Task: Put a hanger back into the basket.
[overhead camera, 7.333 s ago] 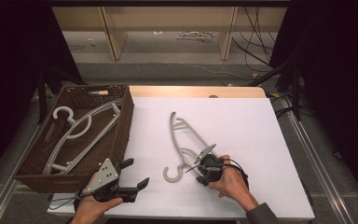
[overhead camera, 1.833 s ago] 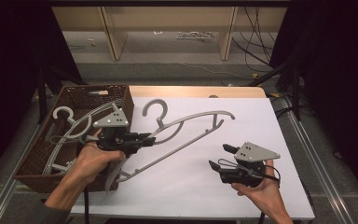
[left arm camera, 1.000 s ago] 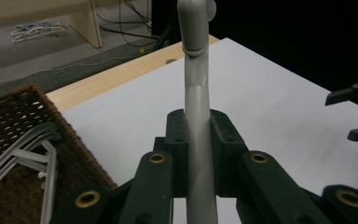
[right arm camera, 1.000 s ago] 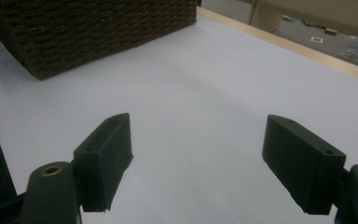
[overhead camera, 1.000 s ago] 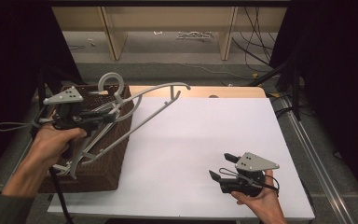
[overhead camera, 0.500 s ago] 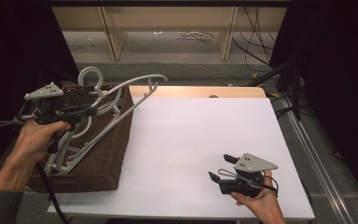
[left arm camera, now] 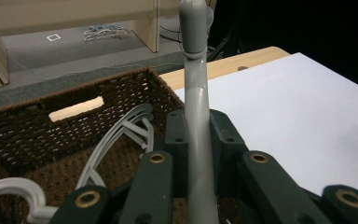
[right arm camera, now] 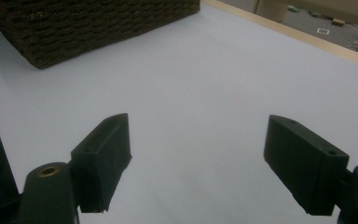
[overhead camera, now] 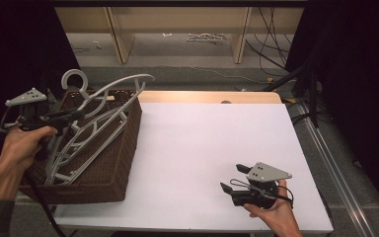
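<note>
1. Change observed: the grey plastic hanger [overhead camera: 109, 97], which lay on the white desk [overhead camera: 212, 148] seconds ago, has been carried left across it and is now held over the brown wicker basket [overhead camera: 113, 163].
2. Left gripper [overhead camera: 74, 114]: closed on that hanger's bar. In the left gripper view the grey bar [left arm camera: 198, 154] runs up between the two black jaws, which press it from both sides.
3. Hanger position: tilted, hook [overhead camera: 75, 79] raised above the basket's far rim, one arm reaching past the rim toward the desk, lower end down among the basket contents. Whether it rests on them cannot be told.
4. Right gripper [overhead camera: 236, 178]: open and empty, held low near the desk's front right edge; the right gripper view shows its jaws wide apart over bare white surface.
5. Assessment: the move suggests hangers are being cleared from the desk into the basket; release has not yet occurred. No hanger remains on the desk, so this appears to be the last.
6. Count: one basket; two grippers; one hanger held; at least one further hanger [left arm camera: 116, 140] inside the basket, exact number uncertain owing to overlap.
</note>
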Tool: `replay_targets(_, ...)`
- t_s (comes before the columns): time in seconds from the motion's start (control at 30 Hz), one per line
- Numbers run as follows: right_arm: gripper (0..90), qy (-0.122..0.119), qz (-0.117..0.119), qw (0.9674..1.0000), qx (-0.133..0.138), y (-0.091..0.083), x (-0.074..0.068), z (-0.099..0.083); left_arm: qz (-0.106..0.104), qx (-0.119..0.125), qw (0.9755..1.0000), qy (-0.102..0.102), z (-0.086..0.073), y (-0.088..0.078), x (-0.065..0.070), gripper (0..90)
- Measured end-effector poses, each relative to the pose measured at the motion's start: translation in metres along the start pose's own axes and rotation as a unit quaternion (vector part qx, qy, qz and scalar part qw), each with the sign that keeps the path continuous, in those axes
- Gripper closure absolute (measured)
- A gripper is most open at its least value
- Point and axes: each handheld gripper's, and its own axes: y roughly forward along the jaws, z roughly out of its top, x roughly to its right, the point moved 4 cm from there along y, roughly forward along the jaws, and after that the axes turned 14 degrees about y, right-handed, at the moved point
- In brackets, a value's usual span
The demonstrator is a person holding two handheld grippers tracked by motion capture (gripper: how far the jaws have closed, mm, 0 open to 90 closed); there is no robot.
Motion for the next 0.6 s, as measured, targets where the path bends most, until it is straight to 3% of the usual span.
replay_targets(0.3,23.5,-0.001,0.002,1.0,0.0,0.001,-0.001,0.0,0.004,-0.009,0.9999,-0.004,-0.016,-0.003,-0.015,79.2)
replay_targets(0.4,23.5,0.0,0.003,1.0,0.001,0.0,-0.001,0.0,0.012,-0.012,0.9997,-0.018,-0.022,-0.003,-0.02,79.2)
replay_targets(0.43,23.5,-0.001,0.003,1.0,0.001,0.0,-0.001,0.0,0.011,-0.012,0.9998,-0.011,-0.024,-0.003,-0.023,79.2)
replay_targets(0.6,23.5,-0.003,0.002,1.0,0.001,0.0,0.001,0.0,0.019,-0.018,0.9994,-0.022,-0.033,-0.003,-0.031,79.2)
